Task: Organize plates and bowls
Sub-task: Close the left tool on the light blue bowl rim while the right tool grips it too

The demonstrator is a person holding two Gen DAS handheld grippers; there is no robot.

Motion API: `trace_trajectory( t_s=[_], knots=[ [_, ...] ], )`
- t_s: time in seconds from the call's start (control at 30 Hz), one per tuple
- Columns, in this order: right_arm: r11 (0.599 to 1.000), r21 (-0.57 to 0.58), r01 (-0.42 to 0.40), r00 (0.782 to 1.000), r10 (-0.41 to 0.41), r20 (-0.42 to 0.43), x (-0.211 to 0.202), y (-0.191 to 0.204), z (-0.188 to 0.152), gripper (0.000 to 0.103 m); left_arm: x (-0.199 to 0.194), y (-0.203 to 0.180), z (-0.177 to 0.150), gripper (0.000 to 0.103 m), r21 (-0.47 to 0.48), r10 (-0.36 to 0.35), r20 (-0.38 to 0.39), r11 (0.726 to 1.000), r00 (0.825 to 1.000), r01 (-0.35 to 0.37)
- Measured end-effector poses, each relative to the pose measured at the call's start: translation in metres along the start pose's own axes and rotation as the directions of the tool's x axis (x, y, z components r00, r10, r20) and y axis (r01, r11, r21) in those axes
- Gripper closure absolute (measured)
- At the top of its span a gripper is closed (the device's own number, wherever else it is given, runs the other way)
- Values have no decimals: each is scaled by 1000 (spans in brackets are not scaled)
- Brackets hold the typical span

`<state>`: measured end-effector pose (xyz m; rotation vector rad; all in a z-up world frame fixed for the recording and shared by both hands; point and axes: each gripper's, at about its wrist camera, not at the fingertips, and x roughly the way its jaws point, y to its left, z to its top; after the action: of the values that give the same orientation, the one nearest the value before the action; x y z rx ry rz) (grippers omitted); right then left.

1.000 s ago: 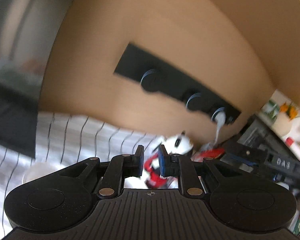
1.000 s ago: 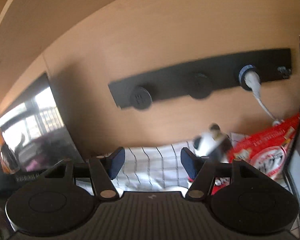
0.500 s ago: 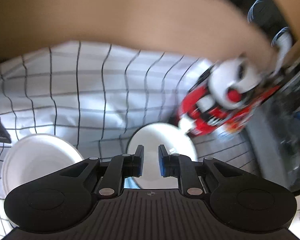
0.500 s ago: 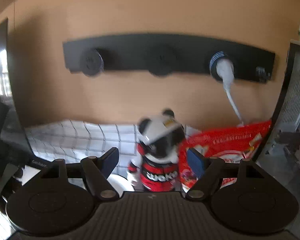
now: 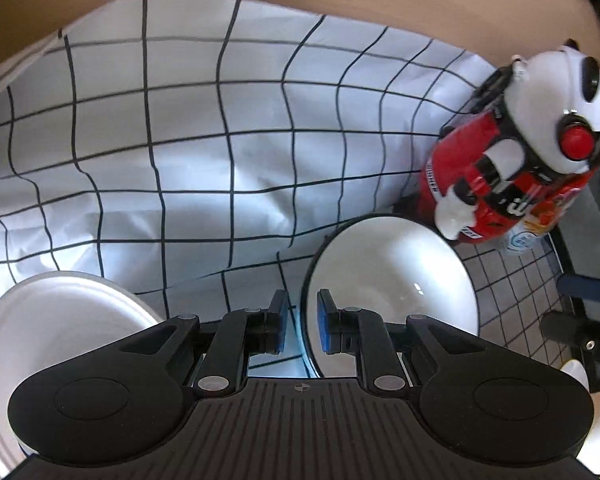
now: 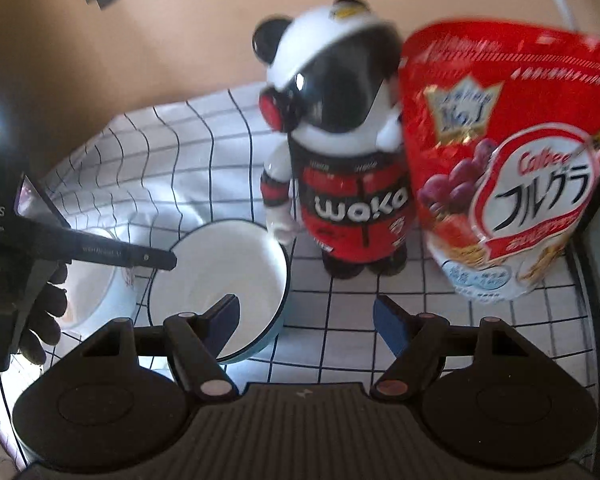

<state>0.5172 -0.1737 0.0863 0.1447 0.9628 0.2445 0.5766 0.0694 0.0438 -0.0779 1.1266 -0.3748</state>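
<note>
A white bowl with a dark rim [image 5: 392, 280] [image 6: 220, 268] stands on the checked cloth in front of a panda figure. My left gripper [image 5: 301, 322] is shut and hovers at the bowl's left rim, which shows through the narrow slit between its pads. I cannot tell whether it touches. In the right wrist view its black finger [image 6: 140, 258] reaches over that rim. My right gripper [image 6: 306, 316] is open, one finger over the bowl's inside and the other over the cloth to the right. A second white dish [image 5: 52, 320] [image 6: 88, 292] lies left of the bowl.
The panda figure [image 5: 540, 140] [image 6: 340, 160] stands right behind the bowl, with a red cereal bag [image 6: 520, 160] beside it. The white checked cloth [image 5: 180, 140] runs back to a tan wall. A gloved hand [image 6: 44, 300] holds the left gripper.
Both views have tilted down from the wall's socket strip to the table. The bowl and the dish have come into view close below. The right jaws stand wider than a second ago.
</note>
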Motion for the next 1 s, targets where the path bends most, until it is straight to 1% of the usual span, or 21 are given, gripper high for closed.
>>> trace_trajectory(
  t_s=[0.2, 0.3, 0.37, 0.43, 0.5, 0.67, 0.73, 0.77, 0.83, 0.87, 0.9, 0.97, 1.0],
  knots=[
    [998, 53, -32, 995, 37, -93, 33, -4, 3, 28, 27, 8, 4, 86, -48, -20, -49, 999, 999, 18],
    [991, 130, -30, 987, 50, -153, 55, -12, 5, 28, 39, 9, 3, 86, -76, -43, -58, 996, 997, 38],
    [980, 197, -39, 981, 75, -181, 66, -19, 4, 28, 43, 9, 1, 84, -90, -62, -64, 994, 996, 56],
    [968, 246, -53, 975, 104, -196, 77, -22, 4, 28, 47, 8, 1, 81, -95, -68, -72, 994, 995, 61],
    [963, 265, -59, 973, 115, -202, 85, -21, 5, 28, 52, 7, 1, 81, -102, -71, -80, 993, 994, 63],
    [956, 291, -45, 970, 112, -218, 105, -17, 13, 28, 60, 8, 3, 79, -120, -84, -89, 990, 992, 74],
    [960, 276, -36, 971, 99, -217, 111, -14, 16, 29, 61, 9, 3, 79, -120, -86, -94, 990, 992, 74],
    [964, 264, -30, 972, 90, -218, 114, -11, 16, 32, 63, 9, 3, 79, -120, -86, -98, 990, 991, 74],
    [970, 241, -24, 971, 80, -226, 120, -7, 15, 45, 66, 9, 2, 79, -131, -88, -111, 989, 990, 74],
    [972, 235, -24, 969, 80, -232, 124, -6, 14, 54, 66, 9, 2, 79, -137, -88, -109, 988, 990, 73],
    [972, 233, -26, 968, 83, -238, 127, -5, 13, 62, 68, 9, 3, 79, -142, -90, -111, 987, 990, 74],
    [971, 238, -34, 964, 95, -248, 133, -4, 11, 68, 68, 10, 3, 79, -142, -95, -112, 987, 989, 78],
    [970, 241, -38, 963, 99, -249, 135, -3, 9, 70, 68, 10, 3, 79, -137, -96, -112, 987, 989, 81]
  ],
)
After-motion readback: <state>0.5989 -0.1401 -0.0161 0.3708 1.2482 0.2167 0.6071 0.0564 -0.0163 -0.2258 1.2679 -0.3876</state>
